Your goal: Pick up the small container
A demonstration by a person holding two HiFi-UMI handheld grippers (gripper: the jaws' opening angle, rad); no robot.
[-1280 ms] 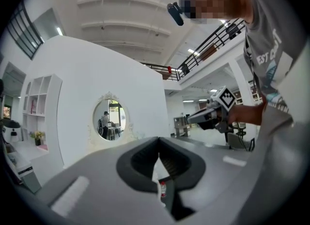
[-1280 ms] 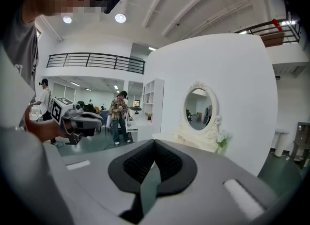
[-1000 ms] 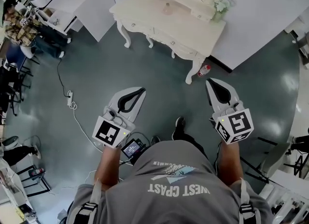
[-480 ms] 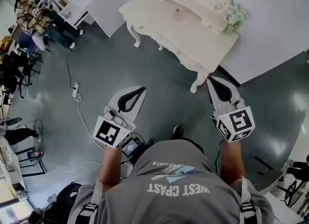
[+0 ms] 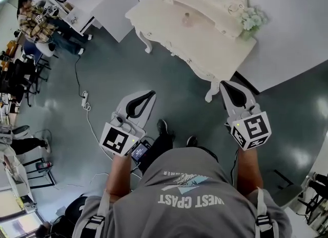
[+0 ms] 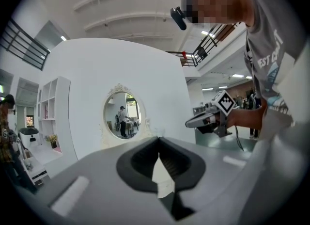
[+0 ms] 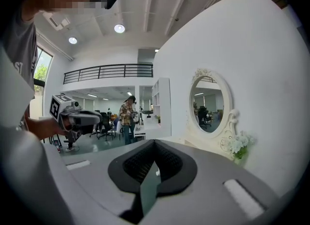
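The small container (image 5: 187, 20) is just sitting on top of the cream dressing table (image 5: 218, 44), well apart from both grippers. The left gripper (image 5: 147, 96) and right gripper (image 5: 226, 86) hang over the grey floor (image 5: 154, 67), jaws pinched together, nothing in either.

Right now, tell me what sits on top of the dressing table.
A small container, white flowers and an oval mirror. Anything behind the mirror is hidden.
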